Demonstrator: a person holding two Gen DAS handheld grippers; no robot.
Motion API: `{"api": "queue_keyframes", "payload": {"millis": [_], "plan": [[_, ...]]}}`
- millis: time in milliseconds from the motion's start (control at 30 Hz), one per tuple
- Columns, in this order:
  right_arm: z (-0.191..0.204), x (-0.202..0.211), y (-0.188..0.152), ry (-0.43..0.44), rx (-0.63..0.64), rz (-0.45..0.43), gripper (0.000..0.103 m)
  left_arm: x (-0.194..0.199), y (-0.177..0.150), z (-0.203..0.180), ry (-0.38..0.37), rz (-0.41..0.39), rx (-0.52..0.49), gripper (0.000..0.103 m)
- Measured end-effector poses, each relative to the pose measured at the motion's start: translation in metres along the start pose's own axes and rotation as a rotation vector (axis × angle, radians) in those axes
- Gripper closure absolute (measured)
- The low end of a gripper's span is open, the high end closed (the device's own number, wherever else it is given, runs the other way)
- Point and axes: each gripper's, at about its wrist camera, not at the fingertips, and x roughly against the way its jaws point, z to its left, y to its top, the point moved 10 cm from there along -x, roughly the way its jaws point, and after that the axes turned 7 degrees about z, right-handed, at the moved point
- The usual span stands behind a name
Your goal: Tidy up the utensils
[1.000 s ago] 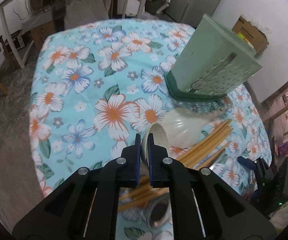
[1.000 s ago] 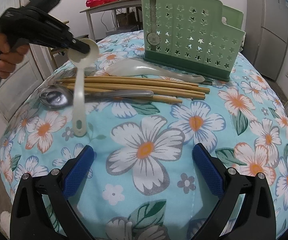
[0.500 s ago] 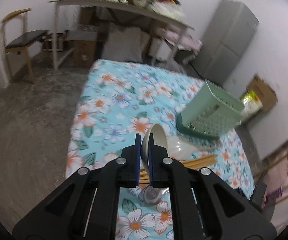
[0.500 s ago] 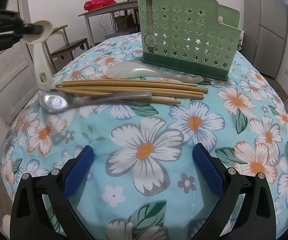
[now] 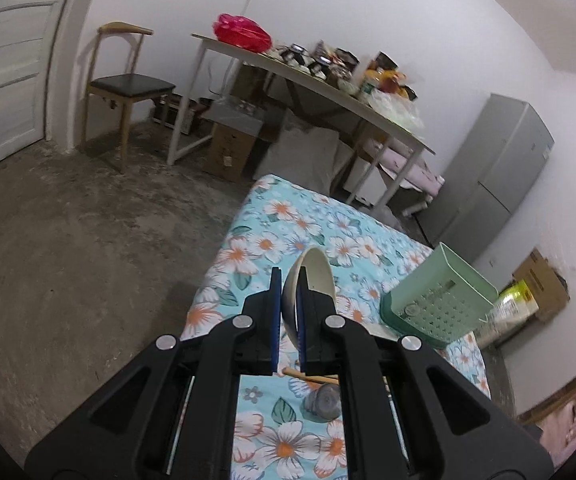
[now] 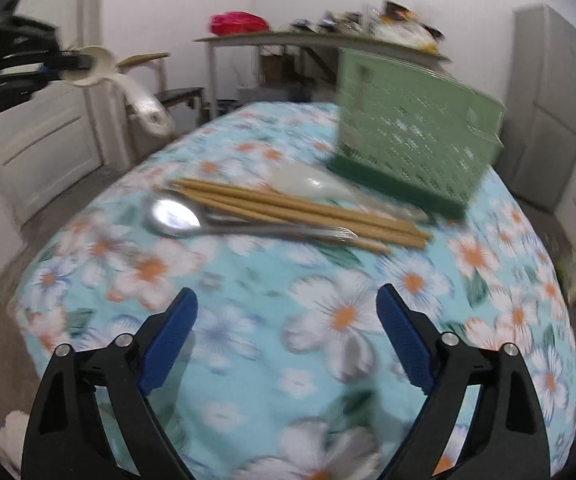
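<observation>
Gripping the white spoon (image 5: 308, 280) by its bowl, left tongs (image 5: 286, 316) carry it high, clear of the worktop (image 6: 247, 280), so we can drop it into the green holder (image 6: 416, 136). Right tongs (image 6: 286, 336), empty, have just been narrowing, facing chopsticks (image 6: 300, 212) and metal spoon (image 6: 175, 216).

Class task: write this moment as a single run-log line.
left gripper: shut on white spoon, lifted | right gripper: open, closing, empty | chopsticks: on table

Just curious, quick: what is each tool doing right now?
Left tool: shut on the cream ceramic soup spoon, lifted off the table.
Right tool: open, nothing between its pads; its jaws have just been closing slightly.
</observation>
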Motion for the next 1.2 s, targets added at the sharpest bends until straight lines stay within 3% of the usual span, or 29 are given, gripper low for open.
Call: {"api": "queue_keyframes", "payload": {"millis": [267,500,900,1200], "plan": [[0.070,-0.007,0.030,-0.017,0.228,-0.040,0.035,0.021,0.015,0.027,0.049,-0.110,0.044,0.098],[0.115,-0.045,0.039,-0.029,0.336,0.023,0.058,0.026,0.022,0.050,0.073,-0.135,0.077,0.098],[0.121,-0.075,0.046,-0.158,0.358,0.085,0.082,0.022,0.017,0.077,0.090,-0.122,0.111,0.098],[0.116,-0.068,0.049,-0.145,0.343,0.080,0.093,0.024,0.017,0.077,0.097,-0.128,0.100,0.098]]}}
